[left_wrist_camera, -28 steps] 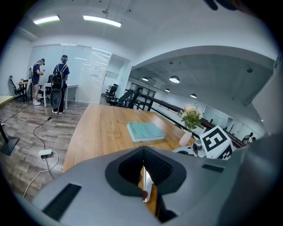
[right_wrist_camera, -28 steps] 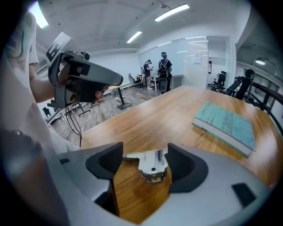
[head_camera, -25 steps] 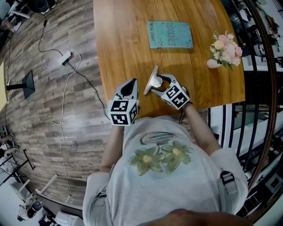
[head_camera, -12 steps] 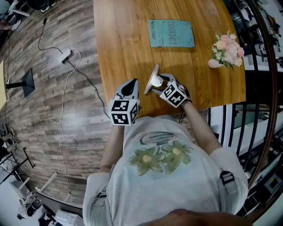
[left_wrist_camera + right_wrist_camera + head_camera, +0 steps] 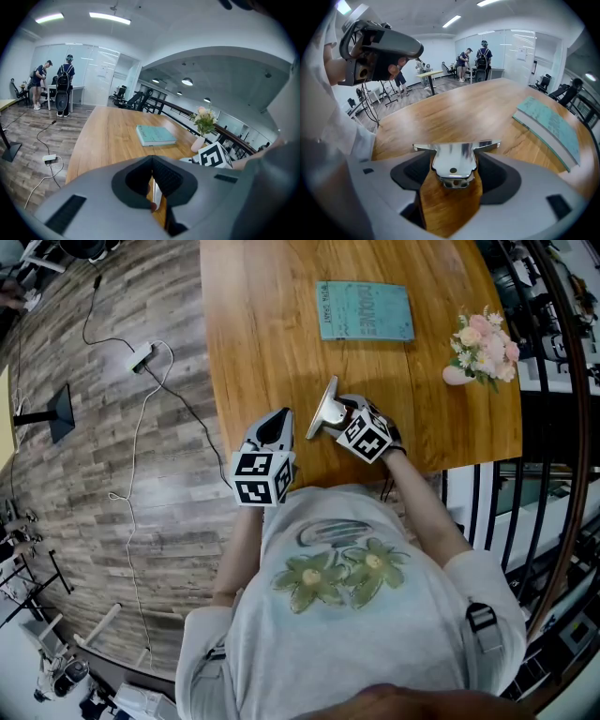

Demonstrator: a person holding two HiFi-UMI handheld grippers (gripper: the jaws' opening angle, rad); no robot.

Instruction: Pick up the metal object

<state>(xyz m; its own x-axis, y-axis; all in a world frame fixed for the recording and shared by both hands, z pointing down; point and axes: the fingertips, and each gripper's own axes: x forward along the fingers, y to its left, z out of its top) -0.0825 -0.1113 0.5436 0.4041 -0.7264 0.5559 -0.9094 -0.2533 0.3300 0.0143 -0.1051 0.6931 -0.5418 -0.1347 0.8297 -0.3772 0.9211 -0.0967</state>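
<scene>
A shiny T-shaped metal object [image 5: 454,154] sits between the jaws of my right gripper [image 5: 454,169], which is shut on its narrow stem. In the head view the metal object [image 5: 327,409] stands on edge, tilted, over the near part of the wooden table [image 5: 272,324], with the right gripper [image 5: 343,420] just behind it. I cannot tell whether the piece touches the wood. My left gripper [image 5: 273,430] hovers at the table's near-left edge, a little left of the object. Its dark pads meet at the tip in the left gripper view, so the left gripper [image 5: 152,174] is shut and empty.
A teal book [image 5: 365,311] lies at the table's far middle. A small vase of pink flowers [image 5: 478,345] stands at the right edge, beside a black railing [image 5: 553,427]. Cables and a power strip [image 5: 141,361] lie on the floor to the left. People [image 5: 62,86] stand far back.
The right gripper's marker cube has shifted slightly up and left, toward the metal object. The object and the left gripper stay where they were.
</scene>
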